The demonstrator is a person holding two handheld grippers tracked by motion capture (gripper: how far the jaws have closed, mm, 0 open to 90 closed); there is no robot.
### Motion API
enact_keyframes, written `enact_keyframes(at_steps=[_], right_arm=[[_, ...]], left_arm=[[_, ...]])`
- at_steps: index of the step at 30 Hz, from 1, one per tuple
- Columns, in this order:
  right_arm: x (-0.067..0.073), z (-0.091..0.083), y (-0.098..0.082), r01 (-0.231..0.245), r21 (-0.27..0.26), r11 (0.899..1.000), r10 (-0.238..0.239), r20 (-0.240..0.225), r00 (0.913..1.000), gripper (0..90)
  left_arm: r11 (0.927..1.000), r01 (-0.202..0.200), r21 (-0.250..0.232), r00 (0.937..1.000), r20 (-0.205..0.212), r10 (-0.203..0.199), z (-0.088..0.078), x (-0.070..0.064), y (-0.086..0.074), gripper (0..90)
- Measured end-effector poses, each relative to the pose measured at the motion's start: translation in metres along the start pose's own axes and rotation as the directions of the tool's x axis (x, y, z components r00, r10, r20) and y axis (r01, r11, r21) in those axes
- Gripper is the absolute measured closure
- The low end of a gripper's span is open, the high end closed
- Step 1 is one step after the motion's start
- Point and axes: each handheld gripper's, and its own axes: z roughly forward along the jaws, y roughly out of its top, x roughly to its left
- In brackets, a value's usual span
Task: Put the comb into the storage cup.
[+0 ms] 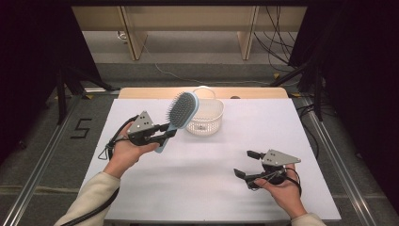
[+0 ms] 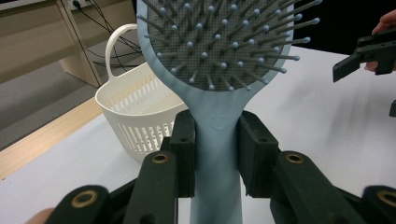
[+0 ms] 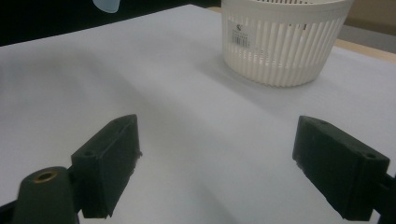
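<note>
We hold a pale blue hairbrush (image 1: 181, 113) in our left gripper (image 1: 165, 132), whose jaws are clamped on the handle just below the head; in the left gripper view the two black pads (image 2: 183, 149) press on either side of the handle (image 2: 218, 163). The brush is lifted off the white table (image 1: 207, 188) and tilts up and away from us, its grey bristle pad facing back toward us. Its head hangs just in front of a white slatted basket (image 1: 207, 117), which stands upright near the far edge of the table with its loop handle at the back. Whether the brush touches the basket rim we cannot tell. Our right gripper (image 1: 244, 164) rests low over the near right part of the table, well apart from the brush, jaws wide apart with nothing between them; it points toward the basket (image 3: 285, 42).
</note>
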Motion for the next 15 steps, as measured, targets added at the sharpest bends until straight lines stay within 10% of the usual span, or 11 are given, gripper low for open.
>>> enact_keyframes(at_steps=[15], right_arm=[[-0.0004,-0.0002,0.0,0.0,0.001,1.0,0.0,0.001,1.0,15.8]], left_arm=[[0.9999,-0.006,-0.01,1.0,0.0,0.006,0.004,-0.0001,0.0065,69.6]])
